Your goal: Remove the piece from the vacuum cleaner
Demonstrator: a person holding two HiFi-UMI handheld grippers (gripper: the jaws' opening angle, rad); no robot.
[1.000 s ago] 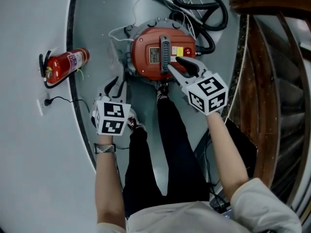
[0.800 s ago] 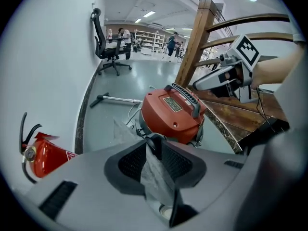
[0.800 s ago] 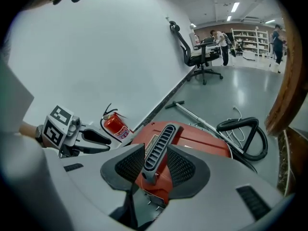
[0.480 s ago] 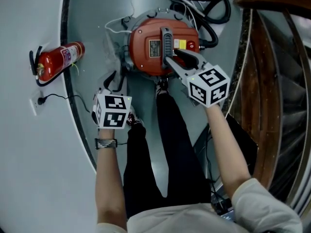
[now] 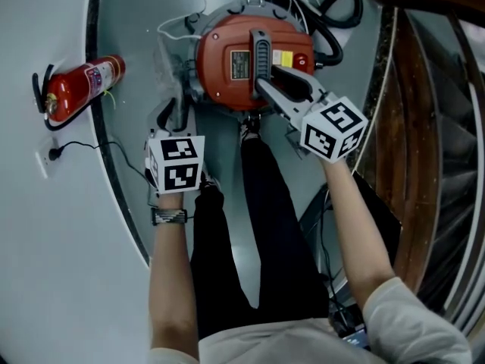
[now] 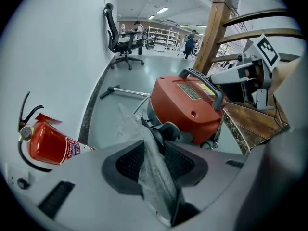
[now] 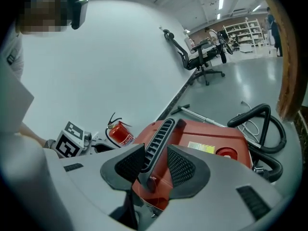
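The red vacuum cleaner [image 5: 227,65] [image 6: 185,110] [image 7: 211,146] stands on the grey floor ahead of my feet. Its black ribbed handle [image 5: 260,55] [image 7: 156,143] runs across the top. My right gripper [image 5: 274,82] [image 7: 155,154] is open astride the handle's near end, one pad against it and a slit of red showing at the other. My left gripper [image 5: 173,114] [image 6: 155,146] points down at the cleaner's left side. Its jaws have just been opening, and a thin translucent plastic film [image 6: 155,179] [image 5: 170,70] hangs loose between the parted pads.
A red fire extinguisher [image 5: 79,88] [image 6: 48,143] lies by the curved wall, left of the cleaner. The black hose [image 5: 322,10] [image 7: 262,129] coils behind it. A wooden stair rail [image 5: 424,127] closes the right side. The person's legs [image 5: 258,218] stand just short of the cleaner.
Both grippers have sunk closer to the cleaner. The left one has drawn in toward its left side and its jaws stand wider. The right stays at the handle.
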